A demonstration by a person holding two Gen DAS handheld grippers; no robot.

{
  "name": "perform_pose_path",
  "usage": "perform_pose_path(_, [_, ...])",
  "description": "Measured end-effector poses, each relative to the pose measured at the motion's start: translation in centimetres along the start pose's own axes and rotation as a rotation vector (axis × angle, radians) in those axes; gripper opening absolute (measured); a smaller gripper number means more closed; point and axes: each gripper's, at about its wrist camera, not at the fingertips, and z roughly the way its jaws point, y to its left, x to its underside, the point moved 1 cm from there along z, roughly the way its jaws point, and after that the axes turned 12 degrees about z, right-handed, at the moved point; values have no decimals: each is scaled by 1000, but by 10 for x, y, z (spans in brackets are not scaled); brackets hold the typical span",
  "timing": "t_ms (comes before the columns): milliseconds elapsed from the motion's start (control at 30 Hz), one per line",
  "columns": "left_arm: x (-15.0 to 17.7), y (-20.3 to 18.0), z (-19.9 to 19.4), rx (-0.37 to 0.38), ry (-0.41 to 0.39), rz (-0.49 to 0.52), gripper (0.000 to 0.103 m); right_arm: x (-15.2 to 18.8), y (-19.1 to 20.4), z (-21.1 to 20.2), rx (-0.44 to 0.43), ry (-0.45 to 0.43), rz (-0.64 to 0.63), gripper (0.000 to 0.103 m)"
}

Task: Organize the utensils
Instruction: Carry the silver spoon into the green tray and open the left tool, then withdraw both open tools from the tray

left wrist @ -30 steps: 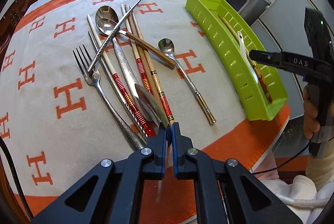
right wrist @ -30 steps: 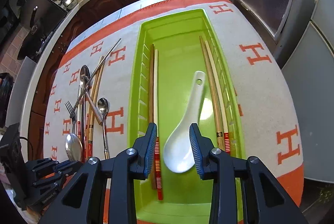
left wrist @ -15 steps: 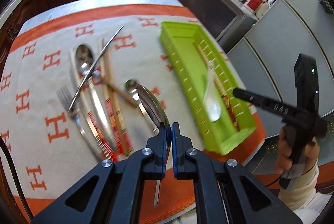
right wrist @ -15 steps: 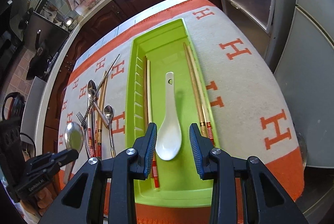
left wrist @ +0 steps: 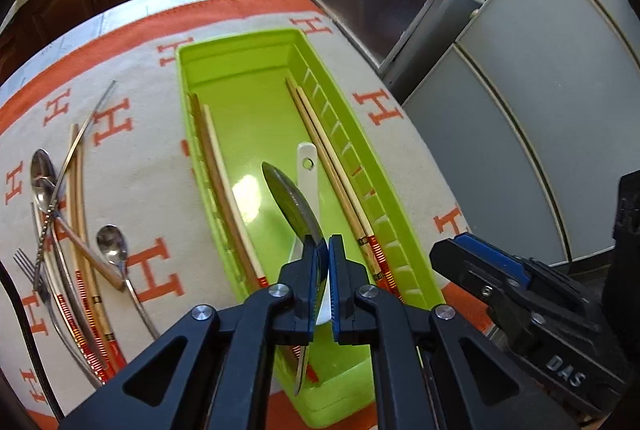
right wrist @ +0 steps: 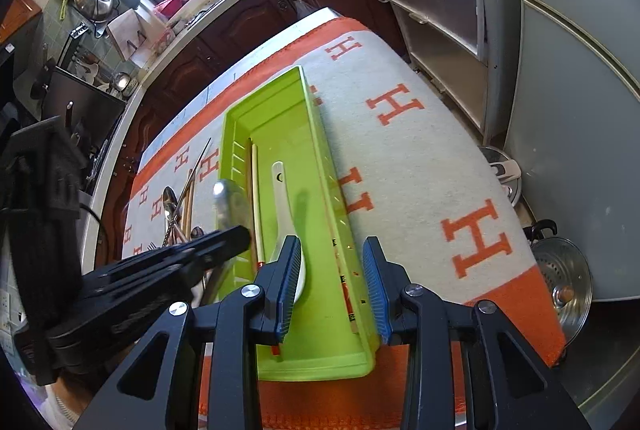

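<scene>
Clamped jaws of the left gripper (left wrist: pixel 325 254) pinched a metal spoon (left wrist: pixel 294 201) by its handle, bowl pointing forward and raised above the green tray (left wrist: pixel 240 45), over the white ceramic spoon (left wrist: pixel 308 165) lying inside it. The handle's tail hung down behind the fingers. Held low and level beside the left one, the right gripper (right wrist: pixel 332 284) had its jaws apart and empty, hovering over the tray's near end. Chopsticks (left wrist: pixel 218 165) lay along both long walls of the tray. On the patterned cloth (left wrist: pixel 132 165) toward the table's left edge lay the remaining utensils (left wrist: pixel 76 230), crossed in a loose pile.
</scene>
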Motion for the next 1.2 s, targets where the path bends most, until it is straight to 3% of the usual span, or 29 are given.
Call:
perform_pose_path(100, [6,-4,2,-22,20,18,16,2,-3,-2,6,-5,2,33])
perform_pose_path(300, [25,1,-31,-94,-52,39,48,9,9,6,30,15,-34,33])
perform_pose_path(467, [47,28,-55,-173,-68,0,51,19,23,12,57,13,-84,33])
perform_pose_path(533, [58,40,-62,-179,-67,-29,56,22,29,12,65,13,-109,33])
perform_pose_path(900, [123,104,-79,-231,-22,-212,61,42,63,16,66,43,-207,33])
perform_pose_path(1200, [148,129,-87,-266,-14,-278,61,57,92,17,71,58,-287,33])
